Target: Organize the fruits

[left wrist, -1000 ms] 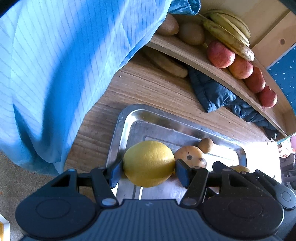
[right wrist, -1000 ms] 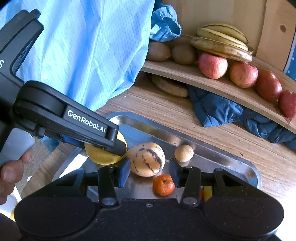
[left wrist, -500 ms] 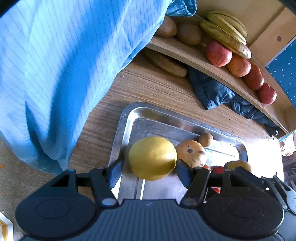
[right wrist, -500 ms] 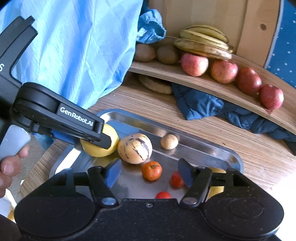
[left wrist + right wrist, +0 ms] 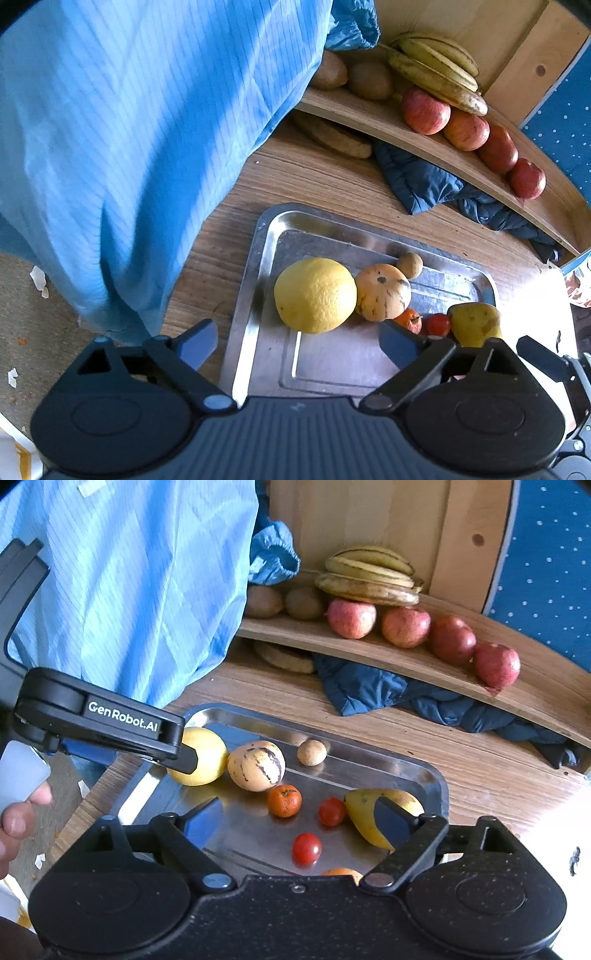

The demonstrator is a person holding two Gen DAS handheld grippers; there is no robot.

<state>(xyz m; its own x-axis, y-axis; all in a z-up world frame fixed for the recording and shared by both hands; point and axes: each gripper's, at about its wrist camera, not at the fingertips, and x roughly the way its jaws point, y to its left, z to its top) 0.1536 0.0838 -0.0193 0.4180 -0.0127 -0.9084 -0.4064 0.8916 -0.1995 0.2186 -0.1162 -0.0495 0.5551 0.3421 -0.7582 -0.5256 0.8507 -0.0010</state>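
A large yellow citrus point(image 5: 316, 295) lies on the steel tray point(image 5: 266, 236), free of any grip. My left gripper point(image 5: 297, 345) stands open just behind it, fingers wide apart. The right wrist view shows the left gripper's black housing point(image 5: 99, 716) reaching in beside the citrus point(image 5: 207, 757). My right gripper point(image 5: 295, 823) is open above the tray's near part, holding nothing. Also on the tray are a striped melon point(image 5: 256, 766), a small brown fruit point(image 5: 312, 752), a mandarin point(image 5: 284, 800), two tomatoes point(image 5: 332, 811), and a yellow pear-like fruit point(image 5: 364, 808).
A curved wooden shelf point(image 5: 424, 664) at the back holds bananas point(image 5: 369, 579), several red apples point(image 5: 406, 626) and brown kiwis point(image 5: 303, 603). A dark blue cloth point(image 5: 369, 690) lies under it. A person's blue garment point(image 5: 129, 129) fills the left; a hand point(image 5: 18, 819) holds the left gripper.
My left gripper opened and let go of the yellow citrus, which now rests on the tray. My right gripper opened wider and drew back from the striped melon.
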